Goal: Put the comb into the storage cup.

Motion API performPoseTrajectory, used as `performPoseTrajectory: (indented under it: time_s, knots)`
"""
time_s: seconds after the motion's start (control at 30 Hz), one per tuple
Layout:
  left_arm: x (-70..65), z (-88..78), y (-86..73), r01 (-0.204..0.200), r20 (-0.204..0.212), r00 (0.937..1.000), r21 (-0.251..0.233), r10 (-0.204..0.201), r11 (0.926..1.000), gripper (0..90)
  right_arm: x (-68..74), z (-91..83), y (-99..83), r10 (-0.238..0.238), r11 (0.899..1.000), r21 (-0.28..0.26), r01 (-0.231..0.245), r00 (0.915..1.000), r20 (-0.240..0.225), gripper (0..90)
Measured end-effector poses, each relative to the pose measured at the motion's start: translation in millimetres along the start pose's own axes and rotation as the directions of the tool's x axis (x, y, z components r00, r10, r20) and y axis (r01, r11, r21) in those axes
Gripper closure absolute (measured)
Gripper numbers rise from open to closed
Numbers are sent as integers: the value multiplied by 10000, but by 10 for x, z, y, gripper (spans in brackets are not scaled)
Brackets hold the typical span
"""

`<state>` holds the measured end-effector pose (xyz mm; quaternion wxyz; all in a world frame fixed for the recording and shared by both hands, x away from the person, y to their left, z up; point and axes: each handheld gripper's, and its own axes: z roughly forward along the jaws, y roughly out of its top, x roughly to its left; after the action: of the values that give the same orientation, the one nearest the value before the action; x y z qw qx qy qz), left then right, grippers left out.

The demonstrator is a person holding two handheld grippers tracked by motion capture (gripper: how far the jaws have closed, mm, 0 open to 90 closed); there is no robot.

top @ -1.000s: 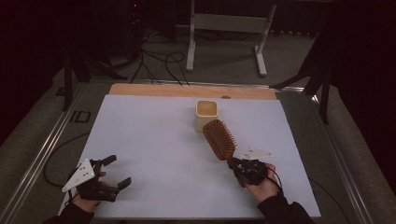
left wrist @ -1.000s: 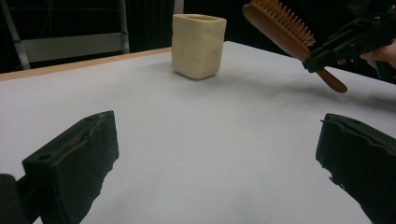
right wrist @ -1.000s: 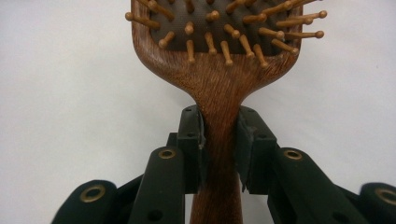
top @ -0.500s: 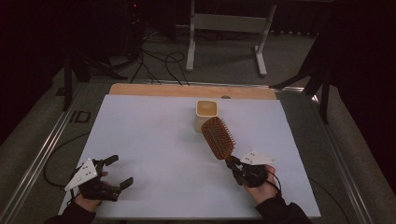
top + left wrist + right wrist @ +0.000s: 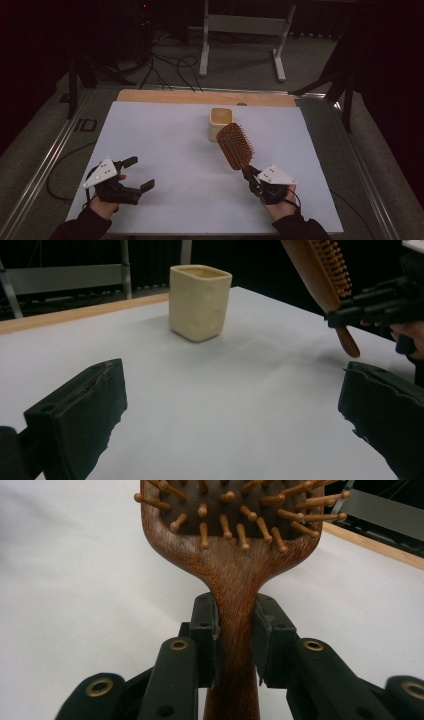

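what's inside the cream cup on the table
Nothing can be made out inside the cream cup. The high view shows its open top and a yellowish interior, but the hairbrush, raised in the right gripper, overlaps its near side, so the bottom is hidden.

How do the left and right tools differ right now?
Left tool: jaws spread wide, nothing between them. Right tool: jaws shut on the handle of the wooden hairbrush.
Left tool sits low near the table's front left, apart from the cream cup. Right tool is at front right, holding the brush tilted up towards the cup.
Shared: both black, hand-held, each with a grey plate on top.
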<state>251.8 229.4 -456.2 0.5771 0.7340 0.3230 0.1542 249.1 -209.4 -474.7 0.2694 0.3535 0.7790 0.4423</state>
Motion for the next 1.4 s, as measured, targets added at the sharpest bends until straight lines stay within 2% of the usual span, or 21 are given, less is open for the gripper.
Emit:
performPoseTrajectory:
  time_s: [0.13, 0.2, 0.33, 0.5, 0.67, 0.7, 0.77, 0.87, 1.0, 1.13, 1.4]
  knots:
    - [-3, 86, 193, 379, 11, 9993, 134, -380, 9992, 1, -15, -25, -1, 26, 9998, -174, -23, 9999, 137, 738]
    - [-6, 134, 275, 463, 111, 9989, 150, -464, 9988, 1, -30, -37, 4, 153, 9996, -219, -152, 9999, 62, 737]
    - [-55, 246, 439, 322, 308, 9990, 265, -330, 9991, 2, -55, -59, 0, 235, 9990, -372, -229, 9996, 157, 737]
    - [-179, 412, 641, -55, 585, 9983, 404, 32, 9992, 3, -69, -71, 13, 310, 9987, -410, -304, 9994, 161, 737]
    - [-313, 565, 838, -204, 783, 9968, 267, 183, 9994, 3, -66, -89, 29, 361, 9984, -436, -353, 9992, 168, 737]
    - [-332, 584, 861, -197, 831, 9964, 232, 177, 9995, 3, -58, -92, 31, 383, 9981, -497, -369, 9989, 275, 737]
    - [-371, 628, 912, -243, 887, 9958, 206, 224, 9995, 3, -67, -98, 36, 410, 9980, -495, -402, 9990, 156, 738]
    - [-435, 704, 989, -290, 905, 9955, 171, 273, 9994, 3, -65, -104, 41, 384, 9978, -547, -370, 9990, 245, 737]
    - [-507, 805, 1084, -317, 948, 9951, 305, 287, 9990, 3, -59, -108, 49, 300, 9980, -560, -283, 9991, 300, 737]
    - [-576, 907, 1165, -253, 953, 9952, 450, 209, 9987, 3, -49, -105, 51, 296, 9979, -577, -279, 9991, 300, 737]
    - [-670, 1113, 1256, 34, 1291, 9915, 774, -134, 9970, 3, -43, -104, 59, 315, 9981, -533, -299, 9991, 300, 737]
